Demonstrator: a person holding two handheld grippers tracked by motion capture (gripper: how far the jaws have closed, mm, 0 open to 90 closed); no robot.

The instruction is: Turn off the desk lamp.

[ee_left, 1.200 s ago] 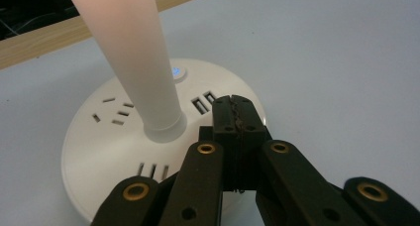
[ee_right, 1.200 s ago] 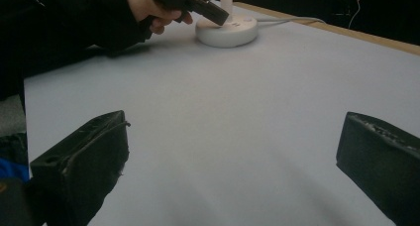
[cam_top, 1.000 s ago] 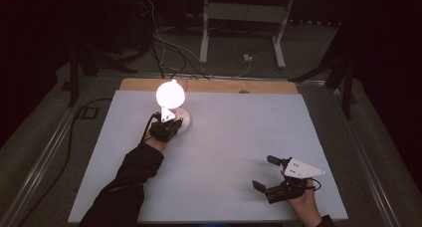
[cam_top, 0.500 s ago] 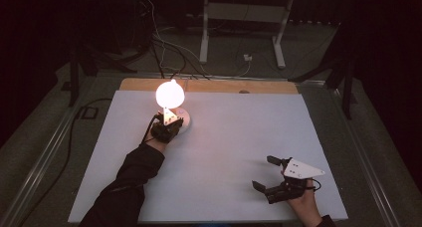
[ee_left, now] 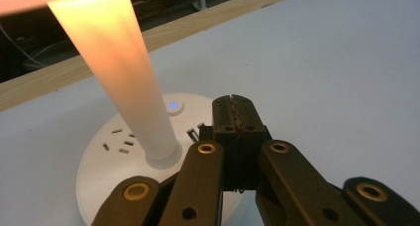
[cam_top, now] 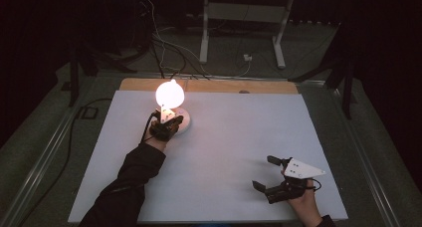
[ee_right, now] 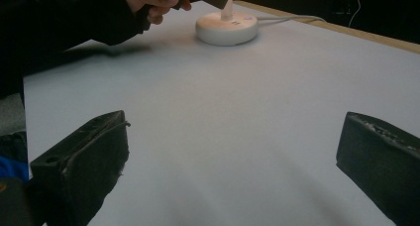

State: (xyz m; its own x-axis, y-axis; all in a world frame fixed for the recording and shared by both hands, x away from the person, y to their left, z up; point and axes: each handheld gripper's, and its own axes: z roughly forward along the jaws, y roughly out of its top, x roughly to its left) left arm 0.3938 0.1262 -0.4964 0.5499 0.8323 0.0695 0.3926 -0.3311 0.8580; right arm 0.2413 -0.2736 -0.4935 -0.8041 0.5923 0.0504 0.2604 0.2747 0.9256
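So the glowing white bulb-shaped lamp [cam_top: 170,93] is clearly lit, and the small blue indicator light [ee_left: 173,106] on the round white plastic socket base [cam_top: 183,123] is on too, so I'd say the switching-on part is basically done. What looks left is just pulling the left hand-held gripper [cam_top: 168,118] away from the base, as far as I can judge. That one has its jaws pressed fully together with nothing between them, tips sitting right over the top of the base, just beside the blue light and the lamp's tapered white stem [ee_left: 130,82]. The right hand-held gripper [cam_top: 266,173] sits well apart near the front right of the white-topped bench [cam_top: 249,132], jaws spread wide over bare surface, holding nothing. The lamp stands at the back left of the bench, near the wooden edge strip [cam_top: 224,86]. Its long axis is upright: narrow stem plugged into the base, fat glowing end pointing straight up.
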